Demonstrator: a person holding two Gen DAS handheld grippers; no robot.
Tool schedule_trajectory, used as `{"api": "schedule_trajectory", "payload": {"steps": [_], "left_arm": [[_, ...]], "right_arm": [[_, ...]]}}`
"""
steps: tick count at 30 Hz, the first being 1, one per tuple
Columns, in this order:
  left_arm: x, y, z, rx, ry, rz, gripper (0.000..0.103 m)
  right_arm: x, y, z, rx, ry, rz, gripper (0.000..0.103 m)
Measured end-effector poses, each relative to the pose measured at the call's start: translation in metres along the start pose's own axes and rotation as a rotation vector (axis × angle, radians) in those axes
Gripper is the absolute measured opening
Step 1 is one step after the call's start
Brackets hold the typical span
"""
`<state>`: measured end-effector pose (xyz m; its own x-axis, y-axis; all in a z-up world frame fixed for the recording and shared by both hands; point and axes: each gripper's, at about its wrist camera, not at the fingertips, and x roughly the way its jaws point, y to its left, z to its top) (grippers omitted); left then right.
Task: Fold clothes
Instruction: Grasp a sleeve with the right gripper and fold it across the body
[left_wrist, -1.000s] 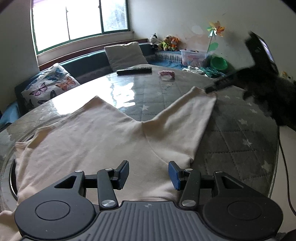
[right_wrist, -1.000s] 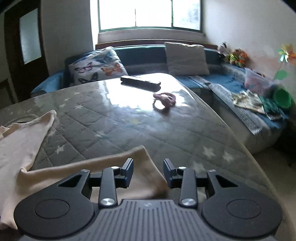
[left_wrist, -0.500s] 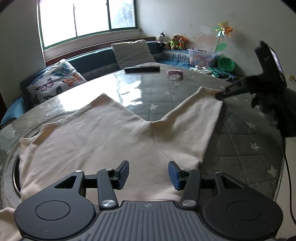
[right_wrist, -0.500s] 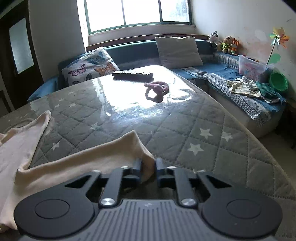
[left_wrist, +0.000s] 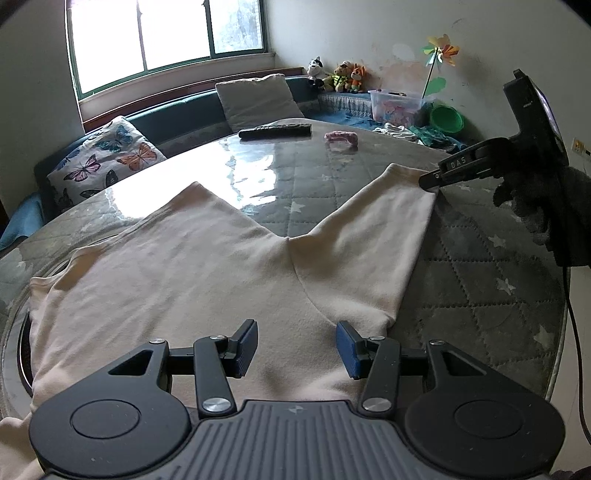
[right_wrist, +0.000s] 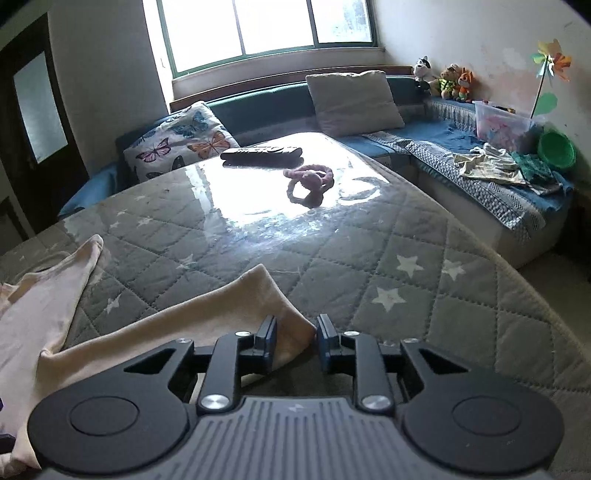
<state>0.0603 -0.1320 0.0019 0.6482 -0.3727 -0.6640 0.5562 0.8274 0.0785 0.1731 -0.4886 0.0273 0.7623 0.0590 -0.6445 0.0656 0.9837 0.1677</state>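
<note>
1. We lost the garment's (left_wrist: 207, 280) near hem under the left gripper's (left_wrist: 296, 348) body.
2. We couldn't read the remote's (right_wrist: 262, 154) buttons.
3. The frame edge cut off the gloved hand (left_wrist: 543, 206).

The garment (left_wrist: 207, 273) lies spread on the desk (left_wrist: 480, 295), near its front edge. Behind it, far back on the desk, the remote control (left_wrist: 275, 130) lies left of the hair tie (left_wrist: 340, 138). The sofa (right_wrist: 461, 177) stands behind the desk.
</note>
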Motion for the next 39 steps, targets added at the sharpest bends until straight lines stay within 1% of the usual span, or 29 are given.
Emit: {"api": "schedule_trajectory", "payload": {"steps": [1, 2, 7, 12, 15, 18, 23, 28, 34, 39], "left_arm": [[0.0, 0.0, 0.0, 0.001, 0.0, 0.001, 0.05], [-0.001, -0.001, 0.001, 0.001, 0.0, 0.001, 0.05], [0.001, -0.004, 0.001, 0.009, 0.003, -0.004, 0.05], [0.005, -0.006, 0.002, 0.026, -0.003, -0.006, 0.051], [0.004, -0.006, 0.001, 0.029, -0.008, -0.006, 0.052], [-0.002, -0.001, 0.0, 0.01, -0.021, -0.006, 0.052], [-0.023, 0.016, -0.008, -0.035, -0.059, 0.016, 0.054], [-0.05, 0.044, -0.027, -0.094, -0.086, 0.068, 0.056], [-0.077, 0.079, -0.055, -0.177, -0.099, 0.145, 0.057], [-0.092, 0.103, -0.078, -0.256, -0.091, 0.199, 0.057]], "right_arm": [[0.0, 0.001, 0.0, -0.003, -0.002, -0.002, 0.012], [0.0, 0.001, 0.0, 0.001, -0.003, 0.002, 0.009], [-0.012, 0.0, 0.012, 0.023, -0.048, 0.024, 0.007], [-0.025, 0.006, 0.028, 0.021, -0.064, 0.057, 0.007], [-0.043, 0.02, 0.042, 0.015, -0.093, 0.113, 0.007], [-0.064, 0.04, 0.053, -0.015, -0.126, 0.171, 0.007], [-0.095, 0.09, 0.07, -0.102, -0.155, 0.287, 0.007], [-0.112, 0.158, 0.072, -0.221, -0.151, 0.402, 0.007], [-0.115, 0.232, 0.052, -0.342, -0.104, 0.517, 0.007], [-0.113, 0.284, 0.029, -0.414, -0.046, 0.587, 0.007]]}}
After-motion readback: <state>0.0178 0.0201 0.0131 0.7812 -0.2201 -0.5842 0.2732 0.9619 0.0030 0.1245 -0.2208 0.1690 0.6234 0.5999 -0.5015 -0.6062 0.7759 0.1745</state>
